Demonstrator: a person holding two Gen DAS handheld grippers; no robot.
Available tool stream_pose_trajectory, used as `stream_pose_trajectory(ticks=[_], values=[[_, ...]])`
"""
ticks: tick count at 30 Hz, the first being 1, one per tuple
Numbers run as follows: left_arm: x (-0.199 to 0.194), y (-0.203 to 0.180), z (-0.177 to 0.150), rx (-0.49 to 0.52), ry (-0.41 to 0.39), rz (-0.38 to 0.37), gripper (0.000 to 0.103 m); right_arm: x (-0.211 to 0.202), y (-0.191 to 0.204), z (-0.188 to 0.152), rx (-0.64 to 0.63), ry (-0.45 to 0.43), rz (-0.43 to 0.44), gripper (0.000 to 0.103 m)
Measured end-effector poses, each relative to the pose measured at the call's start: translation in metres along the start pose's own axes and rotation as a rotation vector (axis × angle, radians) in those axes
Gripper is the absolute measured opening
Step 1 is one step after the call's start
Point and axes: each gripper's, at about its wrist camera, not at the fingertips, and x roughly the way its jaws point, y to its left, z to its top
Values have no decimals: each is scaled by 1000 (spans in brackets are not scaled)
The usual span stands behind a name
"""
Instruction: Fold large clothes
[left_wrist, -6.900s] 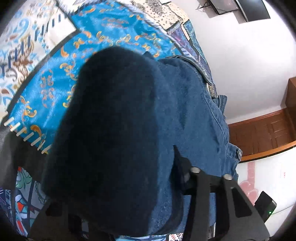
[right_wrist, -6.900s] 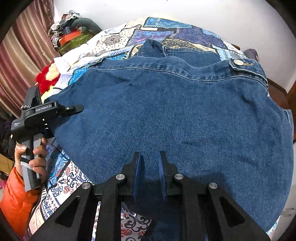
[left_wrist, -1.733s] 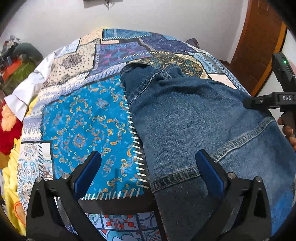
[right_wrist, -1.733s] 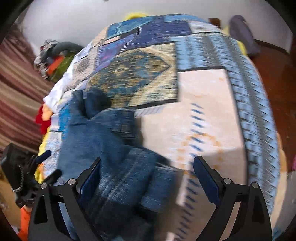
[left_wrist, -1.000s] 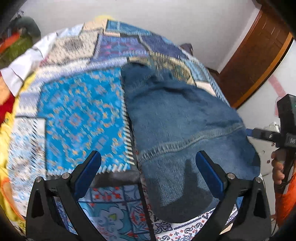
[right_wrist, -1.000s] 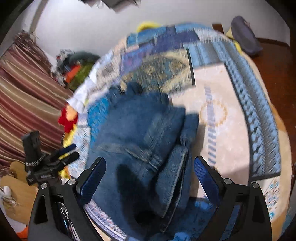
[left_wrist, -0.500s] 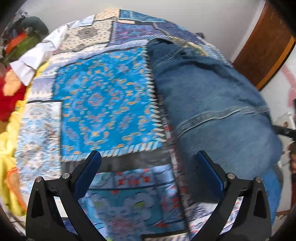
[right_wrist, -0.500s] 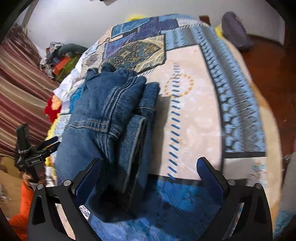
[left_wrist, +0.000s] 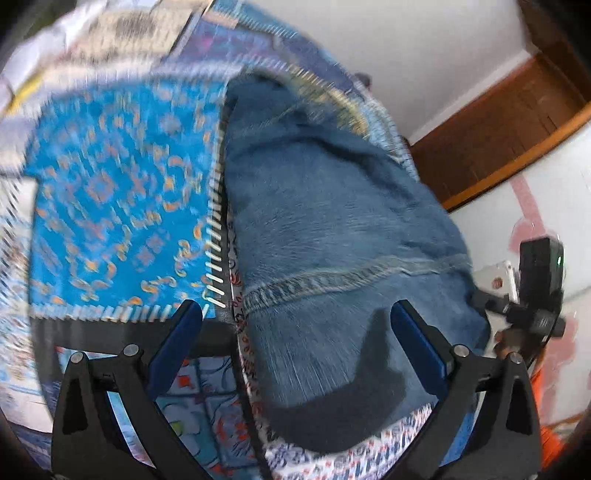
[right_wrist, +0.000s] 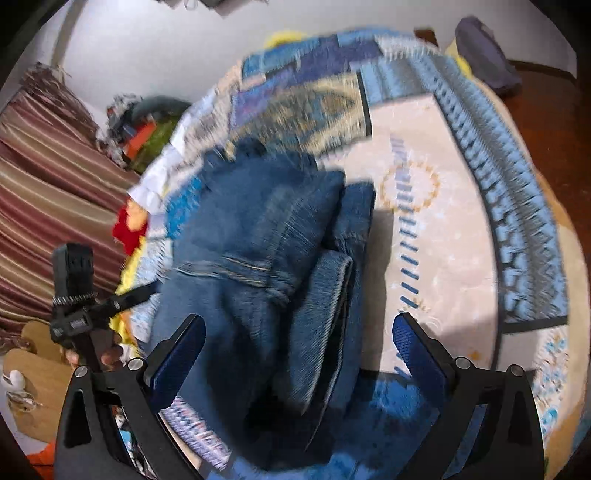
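A blue denim garment (left_wrist: 332, 236) lies folded into a long narrow stack on the patterned bedspread (left_wrist: 110, 184). It also shows in the right wrist view (right_wrist: 266, 258), with a folded edge on its right side. My left gripper (left_wrist: 295, 332) is open and empty, above the garment's near left edge. My right gripper (right_wrist: 299, 347) is open and empty, above the garment's near right part. The right gripper also shows at the far right of the left wrist view (left_wrist: 535, 302), and the left gripper at the left of the right wrist view (right_wrist: 85, 314). Both views are motion-blurred.
The bedspread (right_wrist: 443, 221) has a pale patch right of the garment. A striped curtain (right_wrist: 48, 177) and a clothes pile (right_wrist: 144, 125) stand at the bed's left. A dark bag (right_wrist: 484, 55) lies at the far corner. A brown wooden door (left_wrist: 498, 122) is beyond the bed.
Both grippers let go of the denim and stayed open. Over the last second both cameras swung about above the folded garment, which has stayed in place.
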Motion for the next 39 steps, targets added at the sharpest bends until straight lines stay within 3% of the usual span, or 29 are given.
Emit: stream_pose_trajectory(ticks=[5,12,14,16,19,25,30,39], values=[[36,11,13,-109,90,-143,103,27,-9,11,66,64,91,101],[63,-1,31,-89,139,-153,103,68,-1,27,53,122,144,100],[64,-4,34,-94,132,-123,97,74,5,32,46,117,145,95],[61,-7,36,-104,125,-99,90,77,10,35,48,116,135,84],[46,-16,36,-88,82,-68,79,69,17,37,50,97,138,69],[-4,-61,22,85,-21,80,65,47,59,28,-42,36,83,53],[-63,-86,21,184,-134,133,63,16,99,28,-114,-39,104,52],[-183,-68,23,199,-329,146,63,-32,198,41,-243,-167,165,52]])
